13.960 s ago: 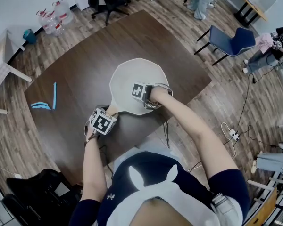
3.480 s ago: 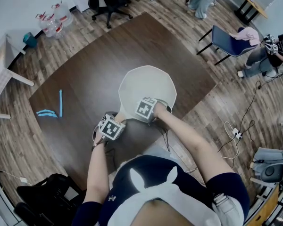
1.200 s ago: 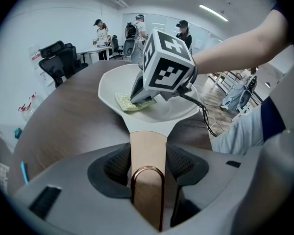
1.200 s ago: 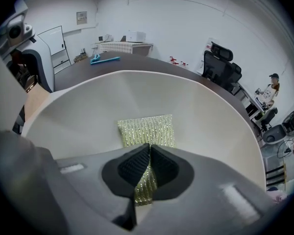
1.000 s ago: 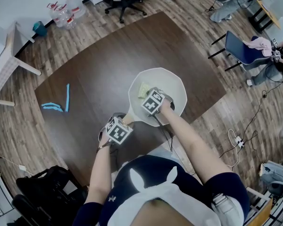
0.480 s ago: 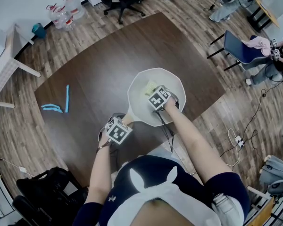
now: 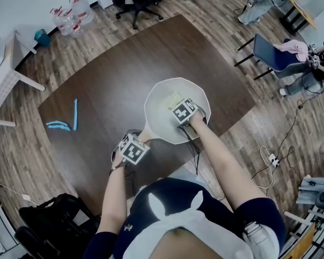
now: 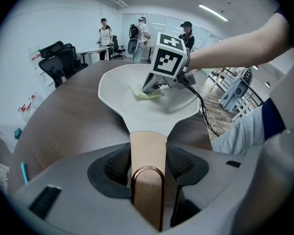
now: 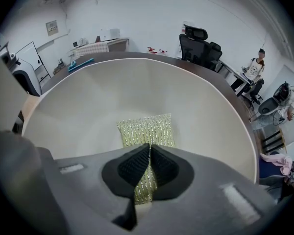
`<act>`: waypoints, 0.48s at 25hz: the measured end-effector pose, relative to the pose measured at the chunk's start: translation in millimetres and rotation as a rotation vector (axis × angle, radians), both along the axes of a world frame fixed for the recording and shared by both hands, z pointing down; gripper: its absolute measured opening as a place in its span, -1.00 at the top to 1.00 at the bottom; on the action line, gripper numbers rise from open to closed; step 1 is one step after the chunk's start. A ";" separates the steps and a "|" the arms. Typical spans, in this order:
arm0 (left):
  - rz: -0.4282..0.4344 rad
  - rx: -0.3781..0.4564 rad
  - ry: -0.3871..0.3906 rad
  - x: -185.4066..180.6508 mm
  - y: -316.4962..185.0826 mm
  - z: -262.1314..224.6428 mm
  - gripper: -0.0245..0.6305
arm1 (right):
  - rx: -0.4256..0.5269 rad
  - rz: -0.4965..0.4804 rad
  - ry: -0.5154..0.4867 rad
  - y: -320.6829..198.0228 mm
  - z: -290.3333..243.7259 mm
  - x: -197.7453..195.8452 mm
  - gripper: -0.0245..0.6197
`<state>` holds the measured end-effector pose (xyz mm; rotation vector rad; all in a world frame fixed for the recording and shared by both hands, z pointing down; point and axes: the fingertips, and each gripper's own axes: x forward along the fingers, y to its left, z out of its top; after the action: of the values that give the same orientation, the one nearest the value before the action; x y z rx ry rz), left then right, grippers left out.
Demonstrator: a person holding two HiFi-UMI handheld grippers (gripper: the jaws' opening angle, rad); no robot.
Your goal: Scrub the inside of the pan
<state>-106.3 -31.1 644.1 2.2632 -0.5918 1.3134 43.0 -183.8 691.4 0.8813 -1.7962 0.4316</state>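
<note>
While clamping wooden handle (image 8: 148,148) of pan (image 7: 157,108) in left gripper (image 8: 148,166), pinching yellow-green scouring pad (image 9: 147,130) in right gripper (image 9: 150,163). Flat on pan floor.

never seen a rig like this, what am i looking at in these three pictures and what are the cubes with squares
No robot here: a person holds a two-jaw gripper in each hand, and the marked cubes are parts of those grippers. The top-down picture comes from a camera on the person's head; the other two from cameras riding on each gripper, looking along its jaws. On the dark table lie a white pan and blue strips. The left gripper is clamped on the pan's wooden handle. The right gripper is shut on a yellow-green scrub pad inside the pan.
</note>
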 end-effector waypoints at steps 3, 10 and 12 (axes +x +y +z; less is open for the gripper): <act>0.000 0.000 -0.001 0.3 0.8 1.5 0.25 | -0.019 0.007 0.007 4.8 0.6 4.7 0.89; 0.005 -0.002 -0.008 -1.9 2.0 -1.9 0.25 | -0.047 0.025 0.004 17.0 -0.3 8.7 0.89; 0.006 -0.002 -0.007 -1.9 1.9 -3.2 0.25 | -0.054 0.026 0.007 20.8 0.0 9.2 0.89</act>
<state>-108.2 -29.2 640.9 2.2610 -0.5860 1.3250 52.2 -162.9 691.3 0.8683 -1.7609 0.4906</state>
